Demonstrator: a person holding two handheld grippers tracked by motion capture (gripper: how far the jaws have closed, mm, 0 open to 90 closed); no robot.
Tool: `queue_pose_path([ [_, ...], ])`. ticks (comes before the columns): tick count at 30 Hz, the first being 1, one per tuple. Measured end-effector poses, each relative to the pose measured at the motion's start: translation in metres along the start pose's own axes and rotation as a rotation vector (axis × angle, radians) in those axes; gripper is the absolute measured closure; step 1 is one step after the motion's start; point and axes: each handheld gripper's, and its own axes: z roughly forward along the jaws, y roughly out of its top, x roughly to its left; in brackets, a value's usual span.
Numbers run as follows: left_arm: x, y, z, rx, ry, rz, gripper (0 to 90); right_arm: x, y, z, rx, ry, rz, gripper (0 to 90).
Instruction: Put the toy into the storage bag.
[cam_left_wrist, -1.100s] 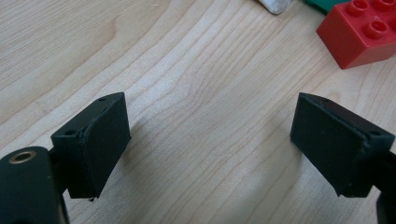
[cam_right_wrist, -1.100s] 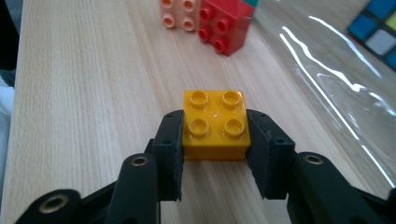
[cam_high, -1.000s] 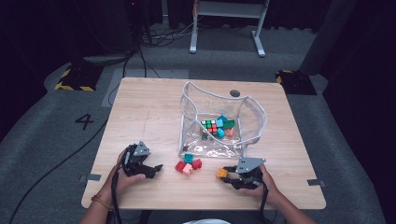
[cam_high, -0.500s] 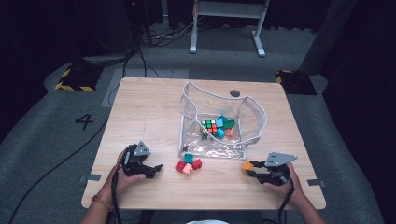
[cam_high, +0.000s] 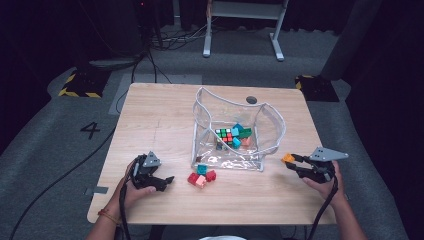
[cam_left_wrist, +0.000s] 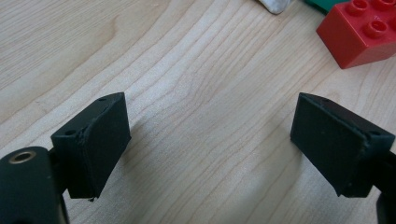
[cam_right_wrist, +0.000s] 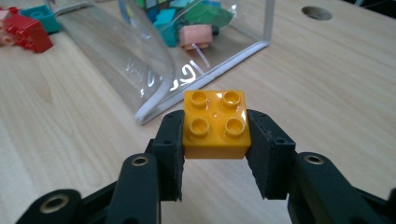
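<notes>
Orange brick (cam_right_wrist: 216, 124) sat clamped betw right gripper (cam_high: 295, 164) jaws, studs up, off the table (cam_high: 160, 120) near clear bag's (cam_high: 235, 131) right corner. Left gripper (cam_high: 162, 181) rested on table w/ jaws spread, nothing in them, red brick (cam_left_wrist: 362, 29) just ahead.

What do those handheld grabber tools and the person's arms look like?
Each hand holds a black gripper, the left gripper and the right gripper, with two flat, square-ended black jaws on pivoting arms with brass-coloured rivets. A grey three-cornered plate tops each, and a black cable trails back. The forearms are bare; the left wrist wears a thin orange band.
</notes>
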Motion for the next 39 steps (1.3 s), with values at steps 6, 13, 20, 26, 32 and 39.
queue_pose_path([
  [6,0.000,0.000,0.000,0.000,0.000,0.000,12.0,-0.019,0.020,-0.007,-0.038,-0.029,0.014,59.1],
  [13,0.000,0.000,0.000,0.001,-0.002,-0.001,11.9,-0.035,0.056,-0.016,-0.081,-0.067,-0.007,59.2],
  [20,0.000,0.000,0.001,-0.001,-0.010,0.000,11.7,-0.045,0.084,-0.022,-0.119,-0.077,-0.010,59.2],
  [26,0.000,0.000,0.001,-0.001,-0.012,-0.004,11.6,-0.047,0.104,-0.028,-0.138,-0.080,-0.037,59.1],
  [32,0.000,0.001,0.001,0.000,-0.012,0.000,11.6,-0.045,0.124,-0.031,-0.144,-0.077,-0.064,59.2],
  [39,0.000,0.001,0.002,-0.004,-0.011,-0.001,11.6,-0.037,0.148,-0.028,-0.156,-0.032,-0.089,59.1],
])
